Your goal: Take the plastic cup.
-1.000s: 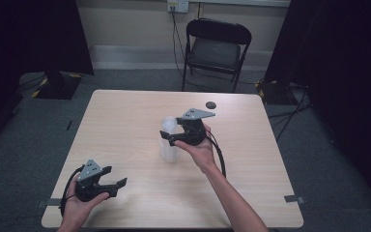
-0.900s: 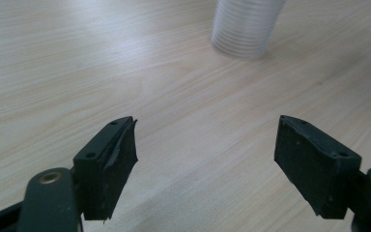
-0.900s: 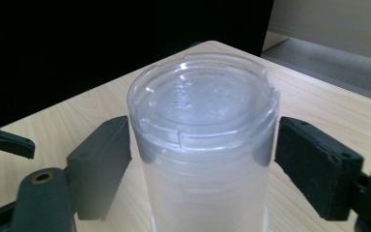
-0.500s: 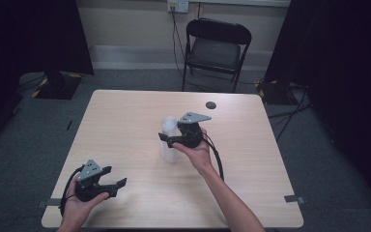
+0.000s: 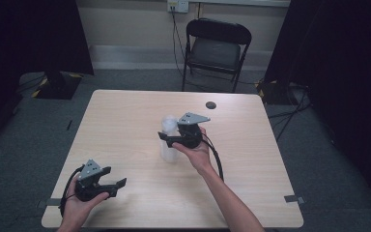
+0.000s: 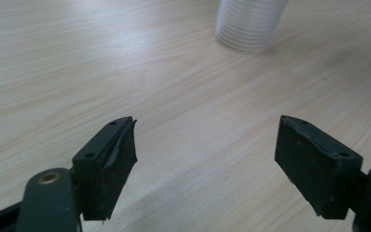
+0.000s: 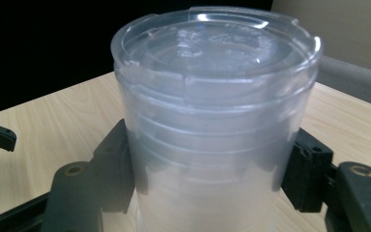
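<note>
— Was there any writing you could read on the cup (image 7: pixel 212 121)?

— No. Its clear lid (image 7: pixel 217 38) carried some raised marks, too faint to make out.

— And the table (image 5: pixel 125 121) or the grippers?

— Nothing legible there either: no labels, brands or numbers.
</note>
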The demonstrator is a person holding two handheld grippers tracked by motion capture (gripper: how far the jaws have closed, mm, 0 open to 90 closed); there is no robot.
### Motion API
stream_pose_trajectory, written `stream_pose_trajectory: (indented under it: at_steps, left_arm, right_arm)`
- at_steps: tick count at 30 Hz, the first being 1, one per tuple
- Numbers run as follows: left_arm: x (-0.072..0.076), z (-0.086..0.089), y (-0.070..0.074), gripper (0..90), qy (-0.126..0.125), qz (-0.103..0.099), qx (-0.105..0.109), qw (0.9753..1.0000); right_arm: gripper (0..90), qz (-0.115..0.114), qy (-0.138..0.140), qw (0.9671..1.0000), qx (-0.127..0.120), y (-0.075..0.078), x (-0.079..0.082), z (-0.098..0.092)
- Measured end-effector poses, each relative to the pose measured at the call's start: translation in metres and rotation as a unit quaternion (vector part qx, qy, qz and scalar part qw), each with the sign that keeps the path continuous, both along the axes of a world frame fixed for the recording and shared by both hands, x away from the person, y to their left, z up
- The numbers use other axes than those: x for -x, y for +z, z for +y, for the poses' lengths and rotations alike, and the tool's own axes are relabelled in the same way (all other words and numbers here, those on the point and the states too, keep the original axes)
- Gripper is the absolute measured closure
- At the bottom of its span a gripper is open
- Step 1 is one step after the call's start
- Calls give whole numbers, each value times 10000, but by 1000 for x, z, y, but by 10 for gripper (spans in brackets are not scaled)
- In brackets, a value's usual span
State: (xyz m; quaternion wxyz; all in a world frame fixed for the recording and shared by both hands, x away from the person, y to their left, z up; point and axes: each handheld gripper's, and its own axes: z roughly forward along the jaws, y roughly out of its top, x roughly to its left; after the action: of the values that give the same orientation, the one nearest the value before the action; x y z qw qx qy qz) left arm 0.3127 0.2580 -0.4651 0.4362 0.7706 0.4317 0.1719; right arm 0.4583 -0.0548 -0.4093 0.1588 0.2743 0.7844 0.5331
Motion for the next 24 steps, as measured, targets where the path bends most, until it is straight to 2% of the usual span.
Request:
stream_pose_trajectory:
  at_steps: [10, 22, 24]
  left_arm:
    - [0, 0, 0, 222, 5, 9, 19, 10000]
    - [0, 0, 0, 223, -6, 31, 2, 10000]
    - [0, 0, 0, 222, -6, 39, 5, 10000]
  right_arm:
    - [321, 17, -26, 9999, -100, 3, -1, 1]
    - [327, -138, -31, 9998, -159, 15, 0, 1]
    - [327, -109, -38, 9998, -184, 16, 0, 1]
